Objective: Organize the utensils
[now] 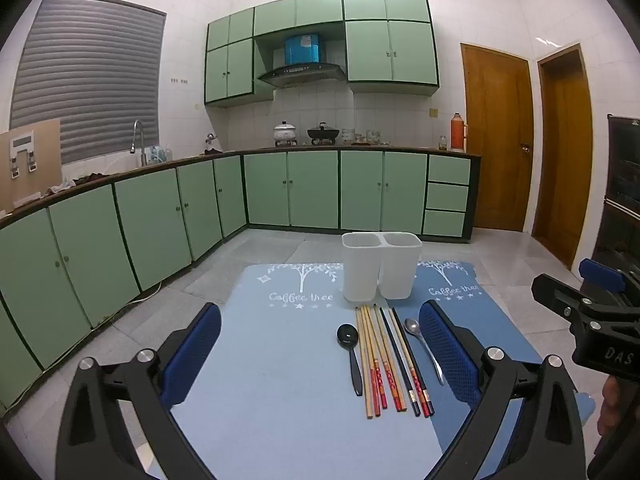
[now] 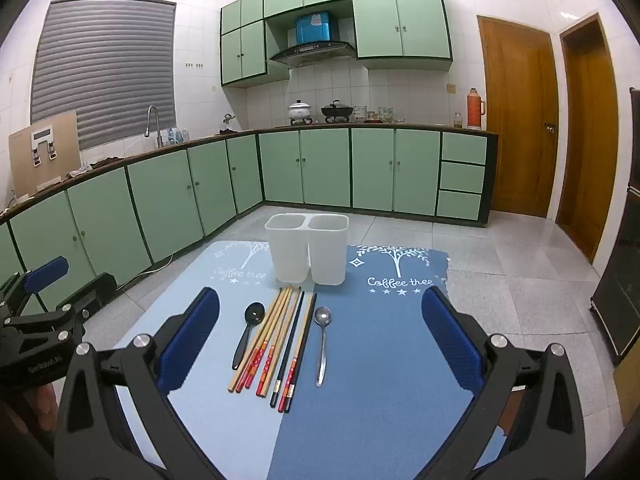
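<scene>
A white two-compartment holder (image 1: 382, 266) (image 2: 307, 249) stands empty at the far end of a blue mat (image 1: 280, 360) (image 2: 380, 360). In front of it lie a black spoon (image 1: 349, 346) (image 2: 250, 328), several wooden and black chopsticks (image 1: 384, 360) (image 2: 280, 344) and a metal spoon (image 1: 424, 346) (image 2: 322, 340), side by side. My left gripper (image 1: 320, 348) is open above the mat, left of the row. My right gripper (image 2: 320, 336) is open, hovering over the utensils. Nothing is between either pair of fingers.
The mat lies on a table with tiled floor around it. Green cabinets (image 1: 160, 216) (image 2: 168, 196) run along the left and back walls. Two wooden doors (image 1: 500, 140) (image 2: 520, 120) stand at the right. A dark cabinet (image 2: 624, 264) is at the far right.
</scene>
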